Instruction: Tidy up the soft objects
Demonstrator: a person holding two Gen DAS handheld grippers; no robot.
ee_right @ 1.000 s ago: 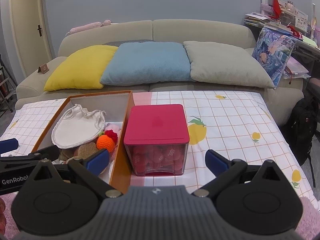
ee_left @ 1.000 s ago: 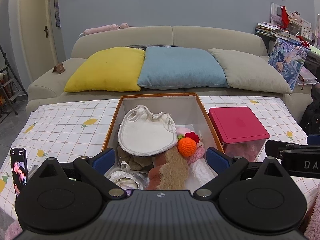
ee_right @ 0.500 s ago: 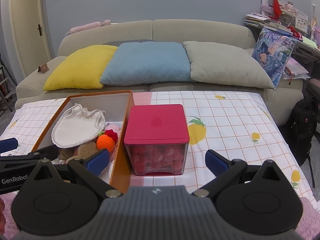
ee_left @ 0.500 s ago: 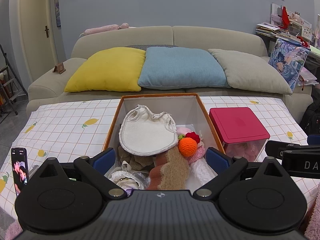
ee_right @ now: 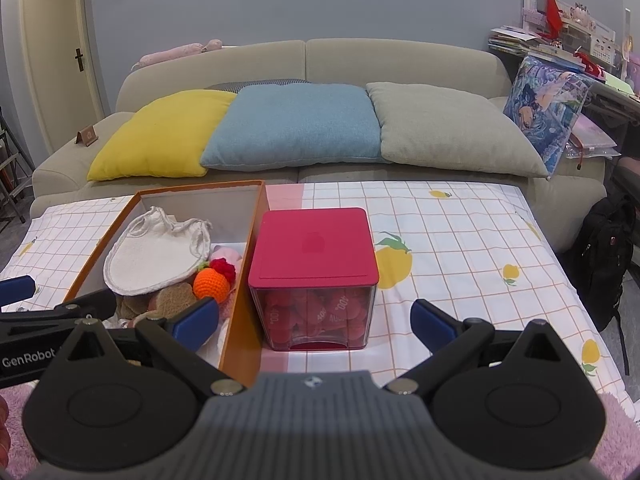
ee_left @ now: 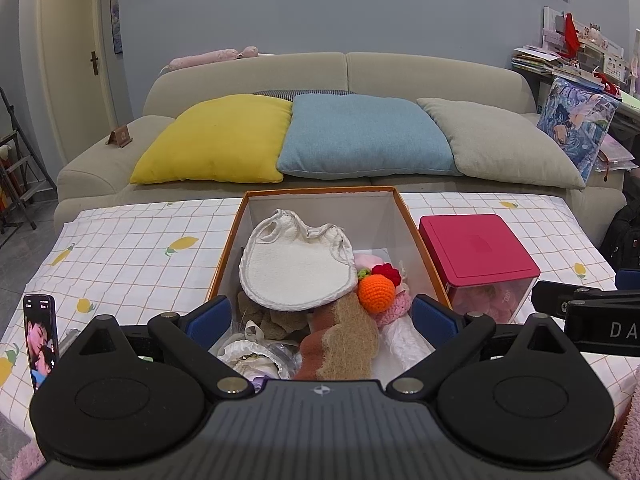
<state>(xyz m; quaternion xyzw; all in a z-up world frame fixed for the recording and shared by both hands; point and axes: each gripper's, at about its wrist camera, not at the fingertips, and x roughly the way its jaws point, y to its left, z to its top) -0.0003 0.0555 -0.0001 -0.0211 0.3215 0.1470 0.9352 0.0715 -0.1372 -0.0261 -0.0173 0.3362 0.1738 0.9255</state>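
Note:
An orange-rimmed cardboard box (ee_left: 228, 256) (ee_right: 244, 272) sits on the checked tablecloth and holds soft things: a white cloth bib (ee_left: 296, 268) (ee_right: 156, 256), an orange crochet ball (ee_left: 376, 288) (ee_right: 211, 285), a red crochet piece (ee_left: 386, 273), brown sponge-like pieces (ee_left: 344, 340) and a pink knit item (ee_left: 394, 308). Right of it stands a clear container with a red lid (ee_left: 476, 252) (ee_right: 314, 244), with pink-red things inside. My left gripper (ee_left: 322, 316) hovers open over the box's near end. My right gripper (ee_right: 316, 320) is open in front of the red-lidded container.
A phone (ee_left: 40, 340) stands propped at the table's left front. Behind the table is a beige sofa (ee_right: 304, 60) with yellow, blue and grey cushions. A black backpack (ee_right: 604, 248) sits on the floor at right. A cluttered shelf (ee_right: 560, 28) is far right.

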